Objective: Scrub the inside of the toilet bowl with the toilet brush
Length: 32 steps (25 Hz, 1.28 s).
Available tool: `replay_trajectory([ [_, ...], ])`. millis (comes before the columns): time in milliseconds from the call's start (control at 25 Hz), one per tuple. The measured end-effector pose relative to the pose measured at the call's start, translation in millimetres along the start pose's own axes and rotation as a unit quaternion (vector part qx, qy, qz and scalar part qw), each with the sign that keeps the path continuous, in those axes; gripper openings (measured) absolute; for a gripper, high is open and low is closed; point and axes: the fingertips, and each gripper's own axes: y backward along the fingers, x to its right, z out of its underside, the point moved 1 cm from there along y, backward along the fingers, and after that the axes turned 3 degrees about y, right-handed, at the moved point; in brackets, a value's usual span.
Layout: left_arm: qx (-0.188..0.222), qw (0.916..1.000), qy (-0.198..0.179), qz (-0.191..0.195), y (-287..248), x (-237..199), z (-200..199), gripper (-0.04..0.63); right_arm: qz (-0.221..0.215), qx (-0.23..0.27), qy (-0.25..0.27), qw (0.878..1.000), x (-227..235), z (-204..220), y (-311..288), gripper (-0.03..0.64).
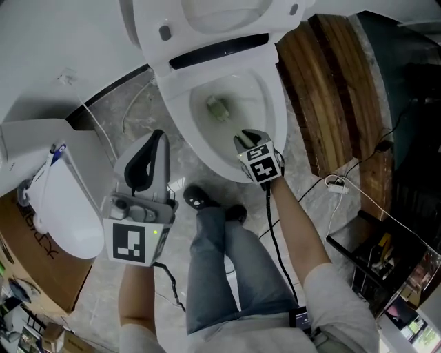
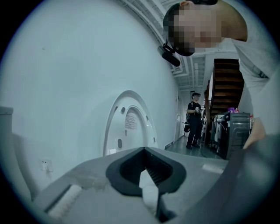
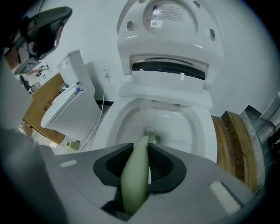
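The white toilet stands with its lid (image 1: 220, 14) raised and its bowl (image 1: 265, 103) open below me. A pale green toilet brush reaches into it, its head (image 1: 218, 108) low in the bowl near the drain. My right gripper (image 1: 246, 136) hangs over the bowl's near rim, shut on the brush handle (image 3: 135, 175). In the right gripper view the brush head (image 3: 151, 133) shows past the jaws. My left gripper (image 1: 160, 134) is held off to the left of the toilet, shut with nothing in it. It points up at the wall and the lid (image 2: 131, 127).
A second white toilet (image 1: 58, 200) and a cardboard box (image 1: 34, 269) stand at left. Wooden boards (image 1: 331, 89) lie right of the bowl, with cables (image 1: 337, 183) and a shelf (image 1: 386, 262) beyond. My leg and shoe (image 1: 200, 200) are before the bowl. A person (image 2: 194, 118) stands far off.
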Motion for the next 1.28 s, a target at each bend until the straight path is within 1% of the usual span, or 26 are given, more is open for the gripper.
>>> replay_trajectory([
  [80, 0.013, 0.9999, 0.004, 0.005, -1.1, 5.3, -4.0, 0.003, -0.018, 0.001, 0.013, 1.0, -0.4, 2.3, 5.0, 0.101],
  [200, 0.014, 0.9998, 0.007, 0.009, -5.2, 18.0, -6.8, 0.003, -0.04, -0.005, 0.036, 0.999, -6.9, 5.3, 16.3, 0.103],
  [440, 0.027, 0.9995, 0.008, 0.012, -15.3, 44.9, -13.4, 0.003, -0.066, -0.026, 0.07, 0.995, -11.2, 26.2, 35.0, 0.103],
  [640, 0.029, 0.9995, 0.015, -0.006, -20.8, 61.5, -13.8, 0.003, -0.075, -0.05, 0.125, 0.988, -4.4, 45.9, 45.3, 0.103],
  [760, 0.03, 0.9993, 0.015, -0.014, -24.6, 71.9, -14.5, 0.003, -0.075, -0.062, 0.155, 0.983, 1.9, 50.1, 48.8, 0.102],
  [960, 0.018, 0.9993, 0.015, -0.03, -26.7, 78.9, -9.4, 0.003, -0.067, -0.08, 0.198, 0.975, 13.9, 54.3, 51.0, 0.103],
  [1120, 0.037, 0.9987, 0.007, -0.035, -30.1, 79.2, -18.5, 0.003, -0.055, -0.084, 0.196, 0.975, 25.3, 53.2, 51.6, 0.103],
  [1280, 0.02, 0.9988, 0.01, -0.043, -31.0, 76.4, -13.6, 0.003, -0.034, -0.085, 0.19, 0.978, 35.6, 51.1, 50.9, 0.103],
])
